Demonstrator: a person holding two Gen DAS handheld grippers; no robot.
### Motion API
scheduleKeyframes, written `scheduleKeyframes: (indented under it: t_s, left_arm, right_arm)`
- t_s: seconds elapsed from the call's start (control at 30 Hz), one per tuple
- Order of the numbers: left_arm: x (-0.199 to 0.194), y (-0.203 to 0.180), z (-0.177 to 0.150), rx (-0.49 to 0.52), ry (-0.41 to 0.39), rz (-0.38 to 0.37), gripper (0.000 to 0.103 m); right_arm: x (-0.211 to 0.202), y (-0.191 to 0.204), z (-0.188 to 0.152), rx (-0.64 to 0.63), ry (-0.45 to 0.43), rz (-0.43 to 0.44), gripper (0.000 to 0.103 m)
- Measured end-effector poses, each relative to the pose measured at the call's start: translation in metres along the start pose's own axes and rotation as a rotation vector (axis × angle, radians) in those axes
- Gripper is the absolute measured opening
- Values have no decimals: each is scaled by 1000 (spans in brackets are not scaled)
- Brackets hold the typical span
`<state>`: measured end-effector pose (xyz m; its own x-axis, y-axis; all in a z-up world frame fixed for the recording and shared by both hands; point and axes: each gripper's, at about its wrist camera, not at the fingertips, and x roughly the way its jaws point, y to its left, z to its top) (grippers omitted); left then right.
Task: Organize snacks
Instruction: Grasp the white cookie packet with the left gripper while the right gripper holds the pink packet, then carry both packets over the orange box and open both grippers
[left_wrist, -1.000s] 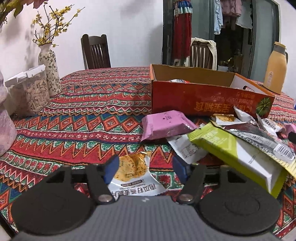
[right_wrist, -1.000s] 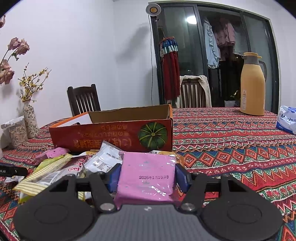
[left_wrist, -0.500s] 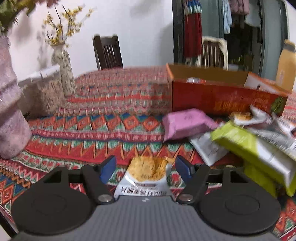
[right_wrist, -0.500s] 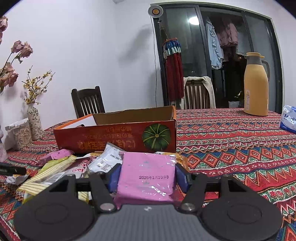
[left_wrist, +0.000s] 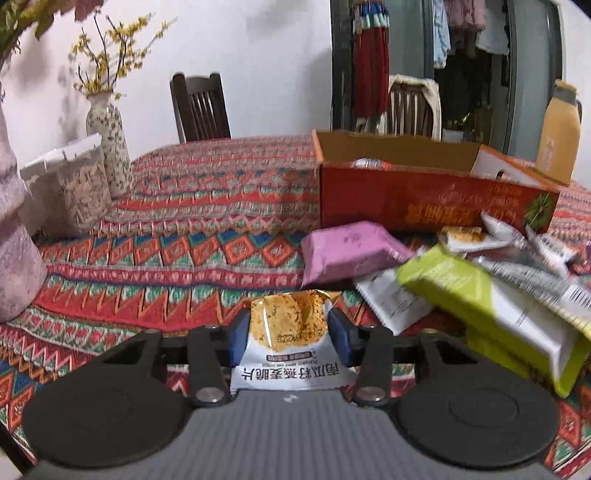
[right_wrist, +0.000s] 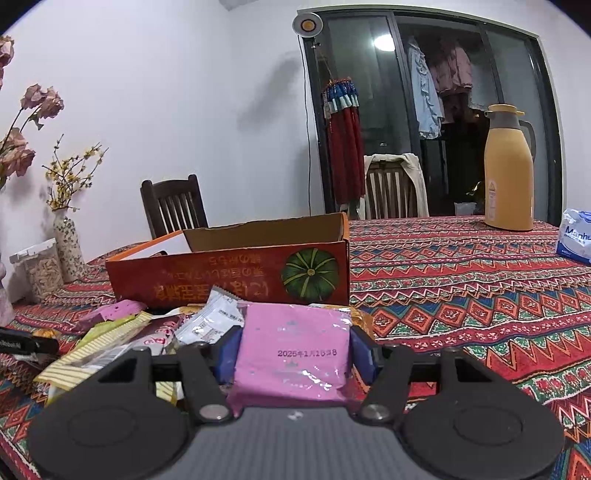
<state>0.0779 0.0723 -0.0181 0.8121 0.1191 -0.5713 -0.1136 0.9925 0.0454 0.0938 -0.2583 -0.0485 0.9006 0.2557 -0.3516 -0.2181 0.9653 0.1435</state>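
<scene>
Squeezing 1 light, crinkly cracker packet (left_wrist: 286, 332) by its sides in just-closed left gripper (left_wrist: 288, 334), right gripper (right_wrist: 293, 352) clamping 1 soft pink pack (right_wrist: 291, 350).

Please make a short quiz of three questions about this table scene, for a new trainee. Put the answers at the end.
1. True or false: the left hand-held gripper holds no packet.
2. Which packet sits between the pads of the right hand-held gripper? A) the green packet B) a pink packet C) a white packet
3. Fill in: the orange cardboard box stands ____ the snack pile, as the right wrist camera sees it.

Key
1. False: its jaws have just been closing, and now they pinch the white-and-orange crisp packet.
2. B: the pink packet.
3. behind
</scene>
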Motion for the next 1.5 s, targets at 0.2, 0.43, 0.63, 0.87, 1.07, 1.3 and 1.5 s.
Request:
scheduleKeyframes:
  t_s: [0.2,0.43,0.63,0.87,1.07,1.3,1.5]
  left_arm:
    - [-11,-9,28,-5,-83,-23,46]
    - [-11,-34,74,4,-174,-69,46]
    - [-1,-55,115,-9,-221,-91,46]
    - [34,-81,156,-32,-241,-74,46]
    - [78,-87,158,-60,-226,-21,46]
    - [102,-82,146,-77,-188,-40,61]
    - [84,-64,140,-166,-269,-28,103]
  right_arm:
    - [4,2,12,-2,-1,-7,61]
    - [12,10,47,-26,-51,-3,61]
    - [36,20,84,-56,-81,0,61]
    - [89,37,128,-90,-89,-6,61]
    - [135,43,129,-84,-74,-6,61]
    - [150,33,119,-53,-13,-17,77]
    - [141,21,117,10,-39,-29,103]
